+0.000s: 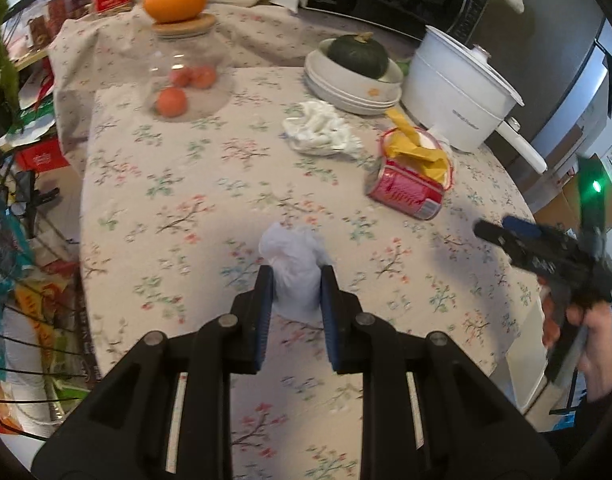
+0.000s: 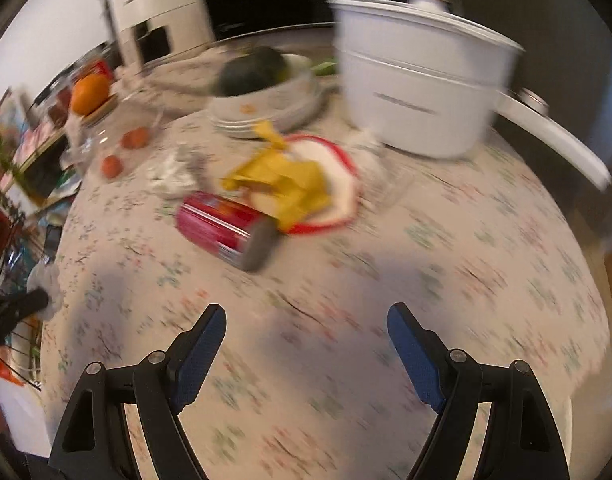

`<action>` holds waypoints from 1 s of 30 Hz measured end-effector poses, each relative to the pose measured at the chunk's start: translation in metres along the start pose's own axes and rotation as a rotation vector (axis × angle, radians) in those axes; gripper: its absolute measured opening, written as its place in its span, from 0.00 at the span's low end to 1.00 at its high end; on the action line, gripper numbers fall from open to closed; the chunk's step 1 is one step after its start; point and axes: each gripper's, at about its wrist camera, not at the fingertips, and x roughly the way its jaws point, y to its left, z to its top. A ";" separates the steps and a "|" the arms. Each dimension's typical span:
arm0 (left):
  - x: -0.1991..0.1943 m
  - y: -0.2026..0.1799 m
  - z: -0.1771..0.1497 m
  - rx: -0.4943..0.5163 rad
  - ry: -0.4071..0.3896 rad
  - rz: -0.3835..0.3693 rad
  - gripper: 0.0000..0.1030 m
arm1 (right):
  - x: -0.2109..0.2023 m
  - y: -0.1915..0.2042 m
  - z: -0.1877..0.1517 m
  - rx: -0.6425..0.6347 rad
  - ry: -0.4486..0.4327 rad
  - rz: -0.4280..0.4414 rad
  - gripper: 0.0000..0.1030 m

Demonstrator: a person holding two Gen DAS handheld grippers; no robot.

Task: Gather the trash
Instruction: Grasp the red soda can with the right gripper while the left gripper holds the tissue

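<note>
My left gripper [image 1: 297,276] is shut on a crumpled white wad [image 1: 294,248], held a little above the floral tablecloth [image 1: 166,200]. A red can [image 1: 403,192] lies on its side further back to the right, with a yellow wrapper [image 1: 417,152] on a red-rimmed white lid behind it. A second crumpled white wad [image 1: 321,128] lies near the stacked bowls. My right gripper [image 2: 307,312] stands open over bare cloth, with nothing between its fingers. The can [image 2: 222,226] and wrapper [image 2: 282,180] lie ahead of it. It also shows at the right edge, in a hand, as the right gripper [image 1: 501,230].
A white pot [image 1: 457,88] with a long handle stands at the back right. Stacked bowls [image 1: 345,88] hold a dark green squash. A glass jar [image 1: 186,68] carries an orange on its lid. A wire basket [image 1: 10,360] and clutter sit off the table's left edge.
</note>
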 end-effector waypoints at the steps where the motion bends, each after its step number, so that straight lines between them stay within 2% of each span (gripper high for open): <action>1: -0.001 0.003 -0.001 -0.005 -0.002 0.003 0.24 | 0.004 0.008 0.005 -0.024 -0.004 0.004 0.82; 5: -0.009 0.017 0.001 -0.041 -0.011 -0.014 0.24 | 0.028 0.035 0.028 -0.154 0.009 0.036 0.82; 11: -0.013 0.018 0.006 -0.055 -0.020 -0.038 0.24 | 0.066 0.060 0.046 -0.331 0.056 0.001 0.82; 18: -0.008 0.015 0.006 -0.053 -0.006 -0.043 0.24 | 0.092 0.072 0.045 -0.410 0.096 -0.013 0.81; 20: -0.008 0.015 0.006 -0.054 -0.005 -0.041 0.24 | 0.096 0.074 0.042 -0.424 0.100 -0.022 0.78; 24: -0.007 0.015 0.007 -0.061 -0.003 -0.044 0.24 | 0.092 0.074 0.033 -0.435 0.093 -0.023 0.56; 30: -0.012 0.008 0.006 -0.050 -0.013 -0.062 0.24 | 0.068 0.067 0.013 -0.403 0.087 0.023 0.55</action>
